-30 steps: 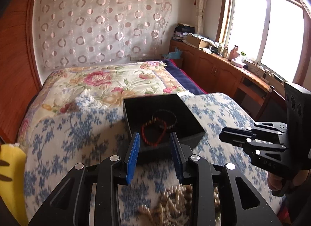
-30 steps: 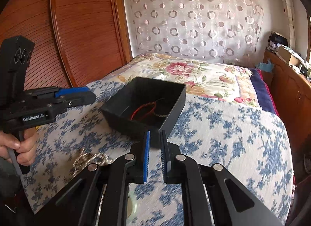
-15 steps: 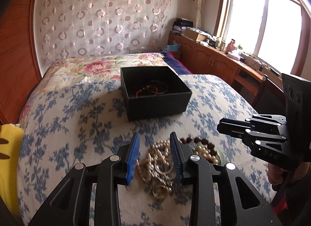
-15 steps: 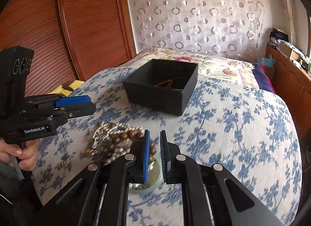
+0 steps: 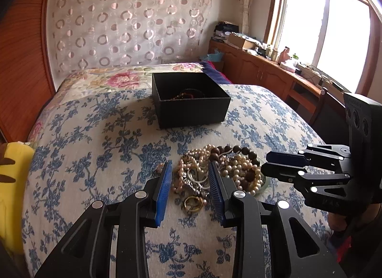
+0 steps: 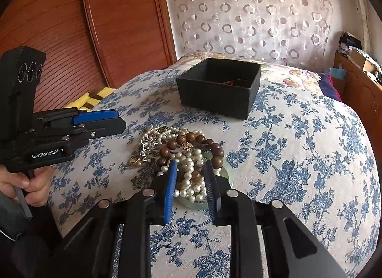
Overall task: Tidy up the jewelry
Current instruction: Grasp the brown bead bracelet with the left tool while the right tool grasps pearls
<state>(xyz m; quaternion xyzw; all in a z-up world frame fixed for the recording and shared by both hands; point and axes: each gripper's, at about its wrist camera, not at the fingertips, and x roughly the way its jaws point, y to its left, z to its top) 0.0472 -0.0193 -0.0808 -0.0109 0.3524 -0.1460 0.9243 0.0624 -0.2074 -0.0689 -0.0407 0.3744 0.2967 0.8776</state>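
Observation:
A pile of jewelry (image 5: pixel 214 170) lies on the blue-flowered bedspread: pearl strands, a brown wooden bead bracelet (image 6: pixel 195 144), a gold ring (image 5: pixel 192 202) and a pale green bangle (image 6: pixel 203 202). A black open box (image 5: pixel 191 101) stands behind the pile with red and dark bracelets inside; it also shows in the right wrist view (image 6: pixel 219 87). My left gripper (image 5: pixel 189 189) is open, its fingers on either side of the pile's left part. My right gripper (image 6: pixel 189 187) is open over the pearls; it also shows in the left wrist view (image 5: pixel 281 165).
A yellow cloth (image 5: pixel 12 182) lies at the bed's left edge. A wooden wardrobe (image 6: pixel 95 27) stands left of the bed. A wooden counter (image 5: pixel 274 72) with clutter runs under the window on the right.
Both grippers have pulled back from the black box and come down over the jewelry pile. The right gripper has opened from nearly shut.

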